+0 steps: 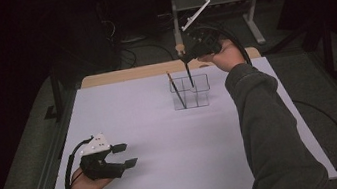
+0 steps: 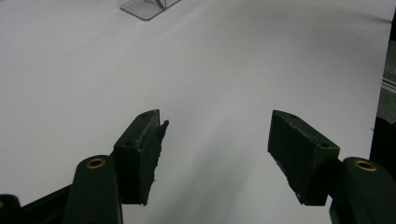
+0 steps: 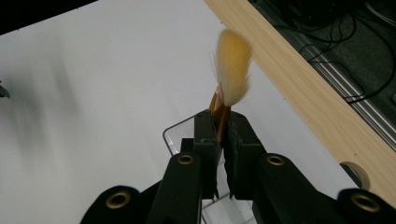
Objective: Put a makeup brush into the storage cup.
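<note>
A clear plastic holder (image 1: pixel 191 92) with several compartments stands on the white table sheet (image 1: pixel 163 140) toward the back. One thin dark brush (image 1: pixel 176 89) leans in its left part. My right gripper (image 1: pixel 190 55) is above the holder, shut on a second brush (image 1: pixel 187 71) that hangs upright with its handle tip down in the holder. In the right gripper view the jaws pinch the copper ferrule below the yellow bristles (image 3: pixel 232 65), with the holder's rim (image 3: pixel 180 131) beneath. My left gripper (image 1: pixel 125 155) rests low at the front left, open, with nothing between its fingertips (image 2: pixel 144 144).
A wooden strip (image 1: pixel 152 70) runs along the table's back edge. Behind it are dark cables on the floor (image 1: pixel 140 53) and a metal frame (image 1: pixel 216 1). The person's right sleeve (image 1: pixel 273 129) crosses the right half of the sheet. The holder's corner (image 2: pixel 144 7) appears far ahead of the left gripper.
</note>
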Demonstrator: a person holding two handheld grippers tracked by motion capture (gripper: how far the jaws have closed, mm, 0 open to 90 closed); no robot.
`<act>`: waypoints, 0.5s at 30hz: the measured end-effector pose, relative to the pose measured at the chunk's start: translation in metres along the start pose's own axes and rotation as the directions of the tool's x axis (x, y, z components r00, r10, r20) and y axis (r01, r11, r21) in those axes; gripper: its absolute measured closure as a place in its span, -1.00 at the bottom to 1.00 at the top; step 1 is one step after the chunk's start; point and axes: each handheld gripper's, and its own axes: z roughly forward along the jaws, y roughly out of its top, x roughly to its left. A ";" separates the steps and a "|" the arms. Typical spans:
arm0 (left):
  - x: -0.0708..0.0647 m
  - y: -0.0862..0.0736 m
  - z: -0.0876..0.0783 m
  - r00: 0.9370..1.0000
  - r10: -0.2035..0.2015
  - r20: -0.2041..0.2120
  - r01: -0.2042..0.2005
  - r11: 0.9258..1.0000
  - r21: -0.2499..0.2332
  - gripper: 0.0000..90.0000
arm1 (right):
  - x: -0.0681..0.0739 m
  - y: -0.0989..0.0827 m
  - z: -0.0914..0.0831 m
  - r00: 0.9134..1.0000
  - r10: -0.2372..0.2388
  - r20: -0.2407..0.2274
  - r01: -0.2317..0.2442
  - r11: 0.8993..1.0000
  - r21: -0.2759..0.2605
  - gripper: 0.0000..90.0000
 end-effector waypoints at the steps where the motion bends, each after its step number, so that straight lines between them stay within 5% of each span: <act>1: 0.000 0.000 0.000 1.000 0.002 0.000 -0.002 1.000 0.002 -0.24 | 0.000 0.000 0.000 1.000 0.017 -0.003 -0.017 1.000 0.002 0.85; 15: -0.001 0.000 -0.001 1.000 -0.002 0.000 0.002 1.000 0.000 -0.24 | -0.002 -0.005 0.011 1.000 0.012 -0.005 -0.012 1.000 0.001 0.84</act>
